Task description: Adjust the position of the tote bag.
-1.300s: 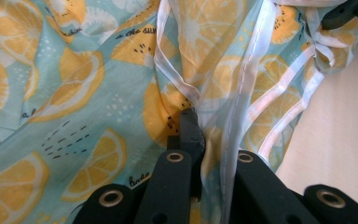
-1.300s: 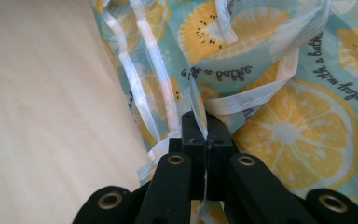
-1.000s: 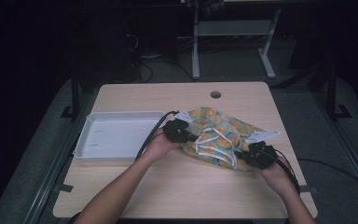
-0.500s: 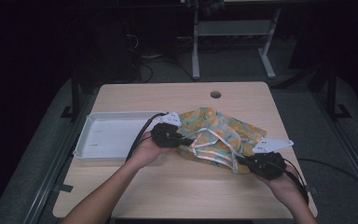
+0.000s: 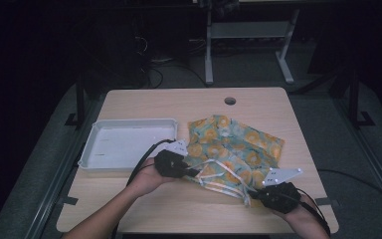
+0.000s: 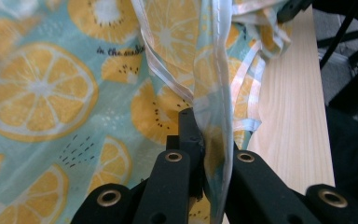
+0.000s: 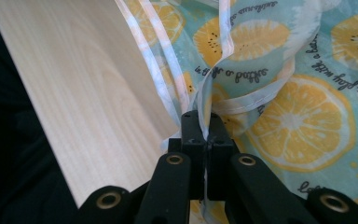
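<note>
Both tools clamp the fruit-print cloth (image 5: pixel 234 149): left tool (image 5: pixel 195 173) on its left near edge, right tool (image 5: pixel 251 194) on its near corner; cloth's long axis runs left-to-right on the table (image 5: pixel 189 104).

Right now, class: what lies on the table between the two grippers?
In the high view, the fruit-print cloth with white straps spans from left gripper to right gripper.

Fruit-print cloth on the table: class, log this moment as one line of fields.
left gripper: shut on fruit-print cloth edge | right gripper: shut on cloth edge | cloth: partly spread on table | white tray: beside the cloth
</note>
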Action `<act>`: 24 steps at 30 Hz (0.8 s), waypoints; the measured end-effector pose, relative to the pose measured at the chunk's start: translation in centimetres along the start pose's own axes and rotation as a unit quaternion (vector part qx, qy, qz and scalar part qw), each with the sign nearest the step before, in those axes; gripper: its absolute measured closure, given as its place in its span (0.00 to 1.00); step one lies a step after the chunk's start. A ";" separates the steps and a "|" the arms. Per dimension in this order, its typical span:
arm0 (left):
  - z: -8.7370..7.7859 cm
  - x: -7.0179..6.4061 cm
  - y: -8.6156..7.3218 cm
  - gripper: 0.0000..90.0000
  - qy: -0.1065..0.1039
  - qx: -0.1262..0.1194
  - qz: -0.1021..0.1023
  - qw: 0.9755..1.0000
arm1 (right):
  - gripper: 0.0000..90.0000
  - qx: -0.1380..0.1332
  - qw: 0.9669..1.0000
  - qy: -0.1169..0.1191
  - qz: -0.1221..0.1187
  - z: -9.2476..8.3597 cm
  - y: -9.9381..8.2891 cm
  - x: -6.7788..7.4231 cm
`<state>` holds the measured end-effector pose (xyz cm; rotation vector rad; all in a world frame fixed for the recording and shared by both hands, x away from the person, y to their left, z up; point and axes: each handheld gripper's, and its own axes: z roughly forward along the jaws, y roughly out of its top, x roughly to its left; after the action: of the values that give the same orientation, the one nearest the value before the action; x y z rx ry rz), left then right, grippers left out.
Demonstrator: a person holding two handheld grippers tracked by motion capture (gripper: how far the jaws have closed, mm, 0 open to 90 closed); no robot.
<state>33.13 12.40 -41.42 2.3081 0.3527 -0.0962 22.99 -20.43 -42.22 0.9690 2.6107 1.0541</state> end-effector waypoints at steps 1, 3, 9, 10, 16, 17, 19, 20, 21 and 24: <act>0.2 -0.1 -0.3 0.98 -0.002 0.004 -0.002 1.000 | 0.99 0.003 1.000 0.003 0.000 0.1 -0.1 0.1; 0.4 -0.3 -0.7 0.98 -0.006 0.013 -0.002 1.000 | 0.99 0.010 1.000 0.011 -0.004 0.3 -0.4 0.3; 1.2 -1.1 -2.0 0.91 -0.011 0.037 -0.005 0.999 | 0.97 0.028 0.999 0.024 0.000 0.8 -1.1 0.8; 1.2 -1.1 -2.2 0.88 -0.009 0.037 -0.005 0.999 | 0.96 0.030 0.999 0.027 0.004 0.9 -1.2 0.9; 0.3 -1.3 -2.3 0.61 -0.012 0.033 -0.017 0.999 | 0.73 0.025 0.999 0.025 0.013 0.6 -1.3 0.9; 0.0 -1.4 -2.2 0.57 -0.014 0.030 -0.016 0.999 | 0.68 0.023 0.999 0.025 0.016 0.4 -1.3 0.9; -0.5 -1.5 -2.1 0.50 -0.015 0.029 -0.017 0.999 | 0.59 0.016 1.000 0.019 0.017 0.1 -1.3 0.9; -0.7 -1.5 -2.0 0.49 -0.015 0.026 -0.015 0.999 | 0.55 0.010 1.000 0.022 0.015 -0.1 -1.3 0.9; -1.0 -1.5 -1.9 0.47 -0.013 0.019 -0.017 1.000 | 0.51 0.007 1.000 0.017 0.015 -0.4 -1.3 1.0; -1.7 -1.4 -1.7 0.47 -0.011 0.005 -0.019 1.000 | 0.45 -0.005 1.000 0.015 0.017 -1.2 -1.4 0.9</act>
<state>31.22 14.40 -41.17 2.3098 0.3867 -0.1424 21.14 -21.27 -42.17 1.0059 2.6186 1.0962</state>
